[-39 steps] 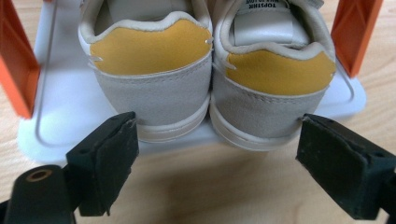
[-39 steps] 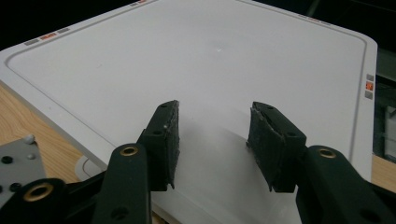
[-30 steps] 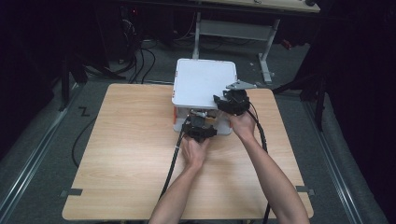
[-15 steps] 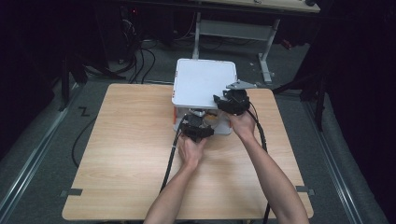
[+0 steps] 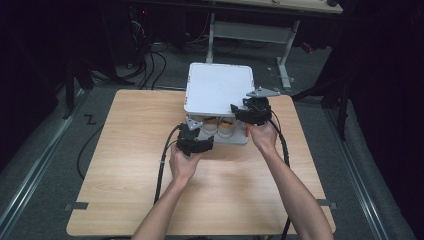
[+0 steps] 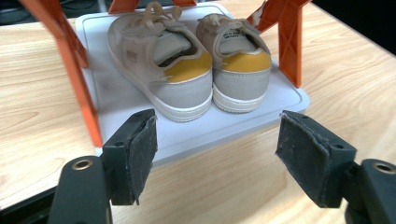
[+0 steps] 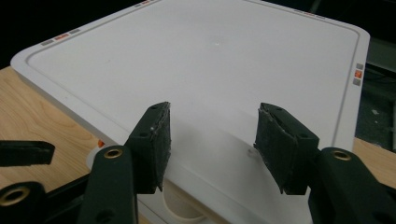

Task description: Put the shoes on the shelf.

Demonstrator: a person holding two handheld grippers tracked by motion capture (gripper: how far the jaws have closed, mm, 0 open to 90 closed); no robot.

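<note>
Jaws of the left gripper [image 6: 217,154] stand apart with nothing between them, having just been closing a little, in front of a pair of beige shoes [image 6: 187,60] on the rack's lower shelf [image 6: 261,116]. The right gripper [image 7: 212,149], jaws just opening and empty, hovers above the white top shelf [image 7: 210,56] on the tabletop [image 5: 125,150]

A wooden table [image 5: 125,175] bears a white two-tier rack [image 5: 218,87].
</note>
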